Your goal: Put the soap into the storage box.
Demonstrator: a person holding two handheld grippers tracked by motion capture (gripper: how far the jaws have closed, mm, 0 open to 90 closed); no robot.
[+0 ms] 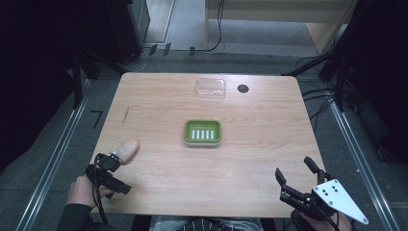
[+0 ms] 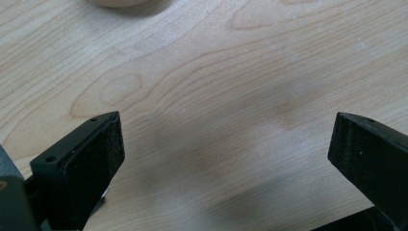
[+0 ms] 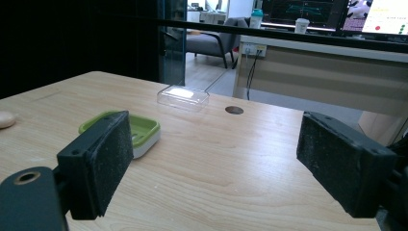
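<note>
A peach-coloured soap bar (image 1: 128, 149) lies near the table's left edge. My left gripper (image 1: 114, 173) is just in front of it, held by a hand at the front left corner. In the left gripper view its jaws (image 2: 226, 127) stand wide open over bare wood, with only the soap's edge (image 2: 122, 2) at the top. A green soap dish (image 1: 202, 132) sits mid-table. My right gripper (image 1: 293, 168) is open at the front right corner, nothing between its jaws (image 3: 214, 130). Beyond them, the dish (image 3: 137, 127) shows partly behind the left jaw.
A clear plastic lid (image 1: 210, 87) lies at the table's far edge, beside a round black grommet (image 1: 243, 88). In the right gripper view the lid (image 3: 183, 97) and grommet (image 3: 234, 110) lie past the dish, the soap (image 3: 6, 119) at far left. Cables trail on the floor around the table.
</note>
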